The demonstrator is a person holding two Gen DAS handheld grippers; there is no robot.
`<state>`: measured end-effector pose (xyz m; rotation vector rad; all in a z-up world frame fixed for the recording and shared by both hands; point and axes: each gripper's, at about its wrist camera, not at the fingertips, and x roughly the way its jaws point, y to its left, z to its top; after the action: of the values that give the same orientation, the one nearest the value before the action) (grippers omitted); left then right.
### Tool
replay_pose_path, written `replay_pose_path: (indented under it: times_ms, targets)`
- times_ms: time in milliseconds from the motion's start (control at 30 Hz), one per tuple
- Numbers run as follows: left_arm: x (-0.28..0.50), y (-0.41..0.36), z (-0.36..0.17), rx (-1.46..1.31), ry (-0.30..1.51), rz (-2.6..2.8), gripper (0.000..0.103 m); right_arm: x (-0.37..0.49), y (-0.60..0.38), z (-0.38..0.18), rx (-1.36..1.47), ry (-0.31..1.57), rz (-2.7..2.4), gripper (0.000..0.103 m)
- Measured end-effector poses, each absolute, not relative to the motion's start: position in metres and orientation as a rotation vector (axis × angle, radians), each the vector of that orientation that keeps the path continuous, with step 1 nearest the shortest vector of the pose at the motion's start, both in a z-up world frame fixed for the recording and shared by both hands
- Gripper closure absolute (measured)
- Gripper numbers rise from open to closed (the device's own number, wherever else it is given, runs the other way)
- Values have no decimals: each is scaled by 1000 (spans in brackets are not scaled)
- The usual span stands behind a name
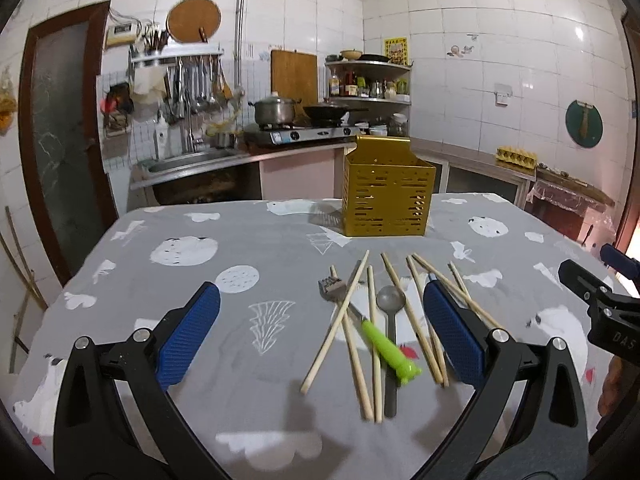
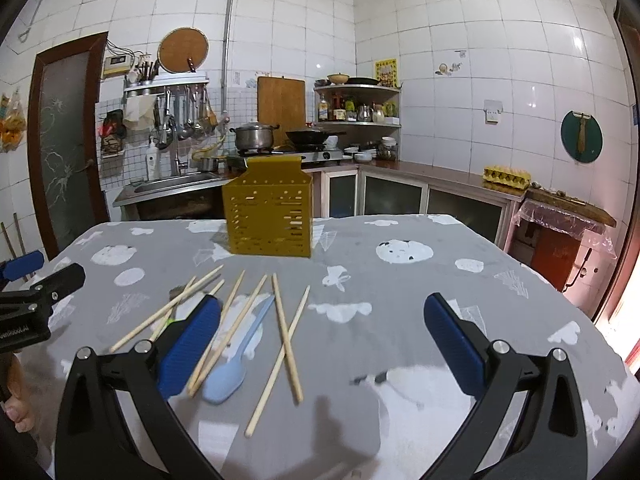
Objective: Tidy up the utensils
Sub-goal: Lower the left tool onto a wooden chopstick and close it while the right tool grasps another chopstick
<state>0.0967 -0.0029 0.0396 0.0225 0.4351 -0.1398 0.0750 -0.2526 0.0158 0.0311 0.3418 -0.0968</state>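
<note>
On the table covered by a grey patterned cloth [image 1: 240,240], the left gripper [image 1: 320,332] hovers low with its blue pads spread wide and nothing between them. Just right of its centre line lies the scatter of utensils. Leftmost is a long chopstick [image 1: 336,322] running from near-left to far-right, its far tip aimed toward the yellow holder [image 1: 386,196] that stands upright at the far middle of the table. That stick crosses over a metal fork [image 1: 332,286], whose tines point away, and a second stick beside it. Next comes a green-handled tool [image 1: 390,354], its long axis slanting from far-left to near-right, handle end nearest the camera. A grey spoon [image 1: 391,304] lies almost straight fore-and-aft, bowl at the far end. More chopsticks fan out to the right, partly hidden behind the right-hand pad. In the right wrist view, the right gripper [image 2: 324,340] is likewise spread wide and empty above the cloth; a pale blue spoon [image 2: 236,360] lies with its bowl near and handle pointing away to the right, and two chopsticks cross just right of it.
</note>
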Motion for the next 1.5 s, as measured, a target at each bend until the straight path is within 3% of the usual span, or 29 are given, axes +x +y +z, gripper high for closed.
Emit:
replay_pose_path:
  times_ms: [500, 667, 800, 933, 1100, 1233, 1400, 1500]
  targets:
    - [214, -29, 22, 53, 666, -203, 6, 197, -259, -8, 4, 576, -155, 5]
    - [241, -36, 9, 27, 723, -225, 7, 229, -256, -20, -31, 649, -189, 12]
    - [262, -50, -5, 82, 776, -241, 19, 249, -256, -30, -22, 698, -199, 17]
    - [282, -52, -16, 65, 832, -241, 20, 262, -255, -38, -14, 737, -200, 20]
    - [299, -59, -28, 84, 903, -257, 38, 275, -256, -50, -5, 788, -199, 26]
    - [305, -64, -32, 107, 921, -267, 39, 281, -259, -57, 16, 826, -197, 34]
    - [314, -68, -39, 118, 968, -278, 51, 285, -258, -60, 35, 859, -194, 43]
    - [318, -68, -40, 94, 990, -284, 54, 288, -255, -63, 37, 886, -192, 52]
